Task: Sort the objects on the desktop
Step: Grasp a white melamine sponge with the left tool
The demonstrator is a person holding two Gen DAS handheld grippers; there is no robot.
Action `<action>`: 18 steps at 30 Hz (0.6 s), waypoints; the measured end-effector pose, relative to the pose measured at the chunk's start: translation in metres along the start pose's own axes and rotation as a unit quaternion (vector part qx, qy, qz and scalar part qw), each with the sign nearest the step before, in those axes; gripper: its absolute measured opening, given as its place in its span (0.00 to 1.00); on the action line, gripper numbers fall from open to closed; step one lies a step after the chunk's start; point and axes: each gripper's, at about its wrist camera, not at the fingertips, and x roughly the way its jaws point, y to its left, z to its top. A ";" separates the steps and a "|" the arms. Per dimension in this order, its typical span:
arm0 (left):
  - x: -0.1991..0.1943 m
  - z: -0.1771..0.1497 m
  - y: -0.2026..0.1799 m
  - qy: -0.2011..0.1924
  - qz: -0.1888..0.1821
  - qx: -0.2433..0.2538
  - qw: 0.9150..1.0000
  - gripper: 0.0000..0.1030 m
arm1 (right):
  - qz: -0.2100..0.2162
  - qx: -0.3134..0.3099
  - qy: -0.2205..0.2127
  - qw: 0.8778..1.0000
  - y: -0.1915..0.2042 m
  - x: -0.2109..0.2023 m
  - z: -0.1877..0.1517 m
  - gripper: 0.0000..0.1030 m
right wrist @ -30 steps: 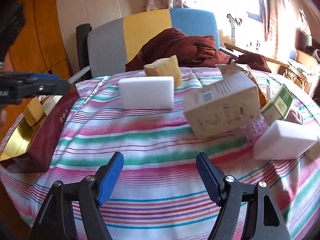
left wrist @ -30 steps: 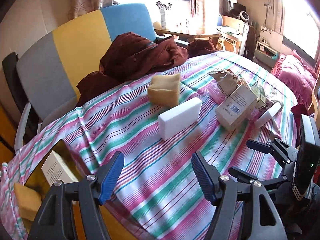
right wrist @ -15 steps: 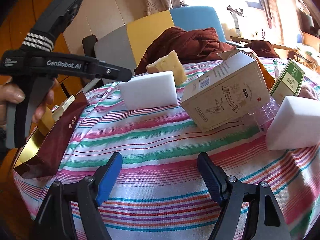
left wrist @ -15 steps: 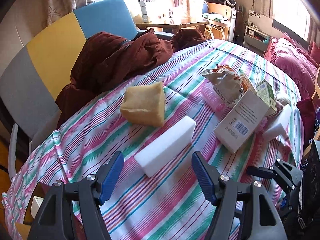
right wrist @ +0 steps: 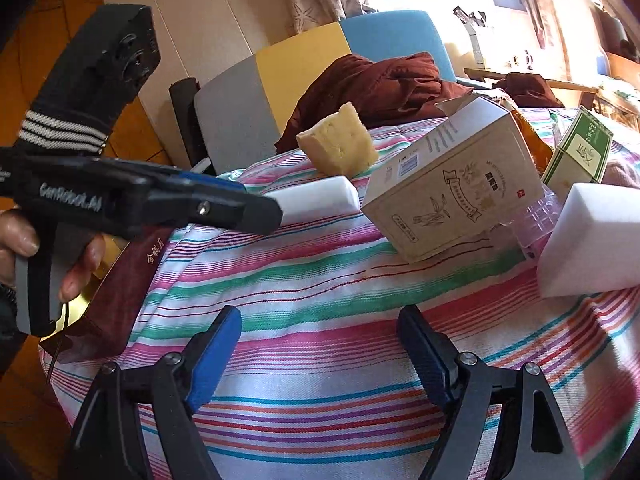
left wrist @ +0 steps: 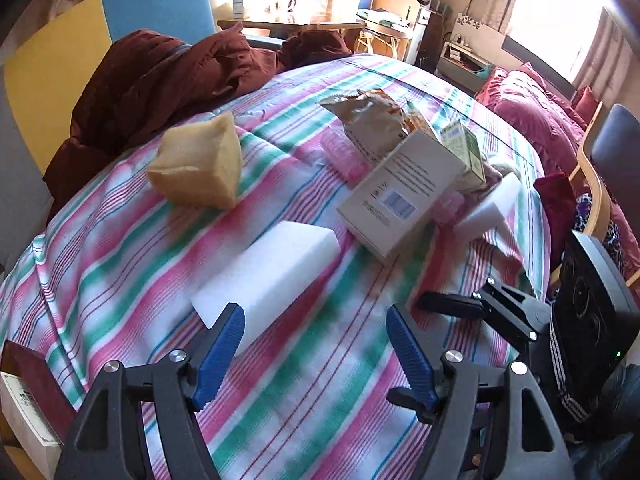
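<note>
Lying flat on the striped pink, green and white tablecloth (left wrist: 120, 240), the white rectangular foam block (left wrist: 268, 268) is the thing nearest to our left gripper (left wrist: 316, 344). The jaws of this gripper are spread wide, and the near end of the block sits just in front of its left blue finger pad (left wrist: 218, 350); whether they touch, we cannot tell from this view. In the right wrist view the same block (right wrist: 320, 198) shows behind the tip of the left gripper (right wrist: 256, 210), which a hand (right wrist: 24, 248) holds by the handle.

Our right gripper (right wrist: 320, 354) also has its jaws spread, with nothing between them, only the cloth.

Behind the block stands a yellow sponge wedge (left wrist: 200, 168). To the right of it a beige cardboard box with a barcode (left wrist: 400, 196) leans tilted on other things. Beside it we see a small green and white carton (left wrist: 464, 152), a crumpled snack bag (left wrist: 372, 116) and a second white foam block (right wrist: 592, 240), near a clear pink plastic piece (right wrist: 536, 216).

At the left table edge there is a dark red box with a gold inside (right wrist: 120, 280). A dark red cloth (left wrist: 160, 80) lies over the chair with grey, yellow and blue back (right wrist: 304, 68).
</note>
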 end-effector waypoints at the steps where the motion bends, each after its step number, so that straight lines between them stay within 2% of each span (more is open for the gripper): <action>1: 0.000 -0.002 -0.001 0.001 0.002 0.002 1.000 0.73 | -0.001 -0.001 0.000 1.000 0.000 0.000 0.000 0.79; 5: -0.004 -0.001 0.004 -0.005 0.021 0.009 1.000 0.73 | -0.001 -0.002 0.002 1.000 0.001 0.000 0.000 0.80; 9: 0.002 0.009 0.006 0.012 0.035 0.053 0.998 0.74 | 0.001 -0.001 0.002 1.000 0.000 0.001 0.000 0.81; 11: 0.010 0.011 0.003 0.030 0.034 0.088 0.995 0.80 | 0.003 0.000 0.001 1.000 0.000 0.001 0.000 0.81; 14: 0.024 0.011 -0.003 0.054 0.042 0.145 0.987 0.80 | 0.010 0.003 0.001 1.000 -0.001 0.001 0.000 0.83; 18: 0.036 0.014 0.001 0.070 0.043 0.171 0.982 0.80 | 0.022 0.008 0.001 1.000 -0.003 0.001 0.000 0.86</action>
